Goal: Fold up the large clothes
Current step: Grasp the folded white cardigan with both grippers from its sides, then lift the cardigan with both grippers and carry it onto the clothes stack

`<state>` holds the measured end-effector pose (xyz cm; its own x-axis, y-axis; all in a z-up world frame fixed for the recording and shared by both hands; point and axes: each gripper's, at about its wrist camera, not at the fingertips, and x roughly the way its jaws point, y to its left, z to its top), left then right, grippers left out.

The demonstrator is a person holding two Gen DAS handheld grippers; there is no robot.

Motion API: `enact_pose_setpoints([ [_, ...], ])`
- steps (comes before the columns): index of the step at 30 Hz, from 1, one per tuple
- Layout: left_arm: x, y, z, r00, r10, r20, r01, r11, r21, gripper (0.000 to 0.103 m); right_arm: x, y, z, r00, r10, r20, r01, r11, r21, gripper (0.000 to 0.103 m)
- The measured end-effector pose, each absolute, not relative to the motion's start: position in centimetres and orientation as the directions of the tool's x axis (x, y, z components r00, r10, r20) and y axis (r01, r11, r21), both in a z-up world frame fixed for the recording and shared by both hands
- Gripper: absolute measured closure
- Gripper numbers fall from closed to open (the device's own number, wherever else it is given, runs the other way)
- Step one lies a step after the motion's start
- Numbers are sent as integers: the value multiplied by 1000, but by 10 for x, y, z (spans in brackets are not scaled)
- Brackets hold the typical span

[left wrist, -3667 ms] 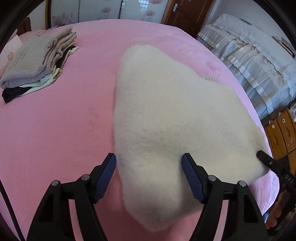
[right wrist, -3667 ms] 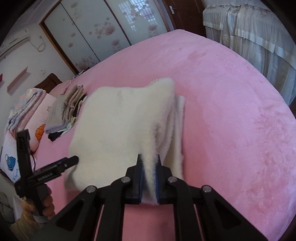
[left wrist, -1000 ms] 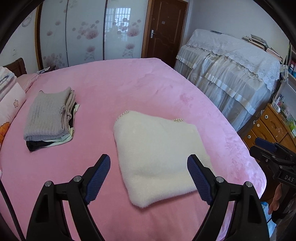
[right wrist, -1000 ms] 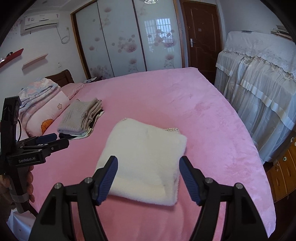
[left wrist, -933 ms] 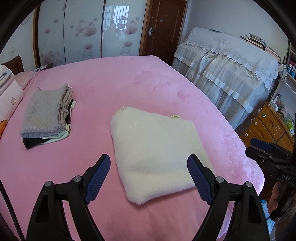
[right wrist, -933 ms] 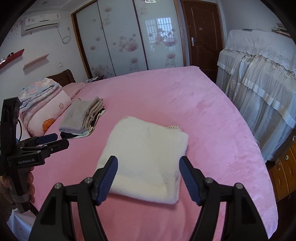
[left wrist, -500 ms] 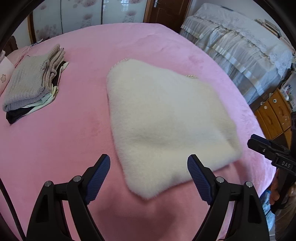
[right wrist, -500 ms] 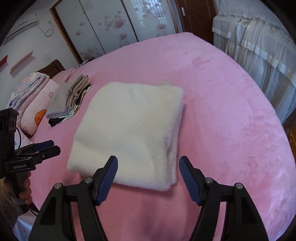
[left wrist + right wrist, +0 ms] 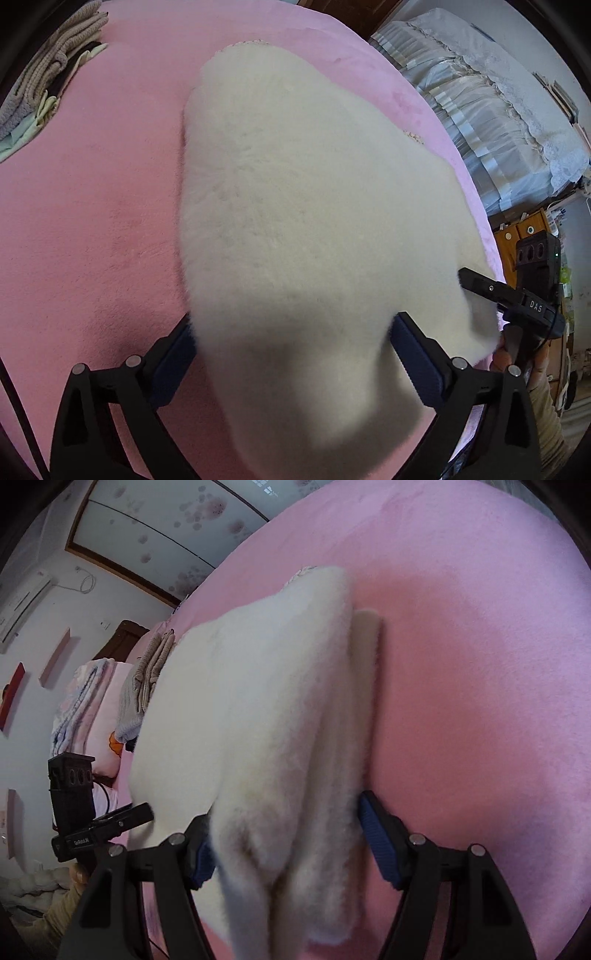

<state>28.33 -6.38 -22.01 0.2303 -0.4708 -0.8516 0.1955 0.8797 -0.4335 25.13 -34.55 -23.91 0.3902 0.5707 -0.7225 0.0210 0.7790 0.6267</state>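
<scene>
Your left gripper [image 9: 291, 347] is spread wide, and its jaws have just been opening further; the near corner of the folded cream fleece garment [image 9: 295, 206] sits between the blue pads [image 9: 417, 365], the pile brushing them, but you cannot call it a clamp. Your right gripper [image 9: 286, 843] also stands apart, its jaws having widened a little, with the layered right edge of the same garment [image 9: 258, 716] bulging up between its fingers [image 9: 376, 834]; whether the pads press on the fleece I cannot tell for certain, though they look merely alongside it. The garment lies flat on the pink bed [image 9: 92, 229], folded into a thick pad with a paler inner layer [image 9: 364, 657] peeking out along its right side and a bit of knitted trim at the far corners. At the bed's far left sits a stack of folded clothes [image 9: 48, 77], a grey-beige knit on top of darker and pale pieces, well apart from the fleece. No basket or box shows in either view; the only holders of anything are the bed and that stack. Beyond the bed you see a lace-covered piece of furniture [image 9: 491, 110] and a wooden drawer unit [image 9: 524, 236].
</scene>
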Motion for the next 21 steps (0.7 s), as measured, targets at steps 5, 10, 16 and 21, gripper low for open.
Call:
enact_pose_setpoints([
  [5, 300, -65, -240, 201, -542, -816, 172, 840, -515, 0, 265, -342, -252, 368, 611, -701, 21, 748, 663, 17],
  [10, 309, -68, -252, 156, -592, -790, 151, 805, -574, 0, 278, -332, -256, 345, 641, -686, -18, 735, 677, 14],
  [16, 316, -74, -258, 118, -581, -805, 136, 813, -567, 0, 280, -321, -251, 352, 625, -697, -48, 755, 653, 21],
  [21, 305, -87, -241, 183, -482, -857, 129, 876, -465, 3, 273, -319, -241, 383, 610, -693, -57, 765, 642, 45],
])
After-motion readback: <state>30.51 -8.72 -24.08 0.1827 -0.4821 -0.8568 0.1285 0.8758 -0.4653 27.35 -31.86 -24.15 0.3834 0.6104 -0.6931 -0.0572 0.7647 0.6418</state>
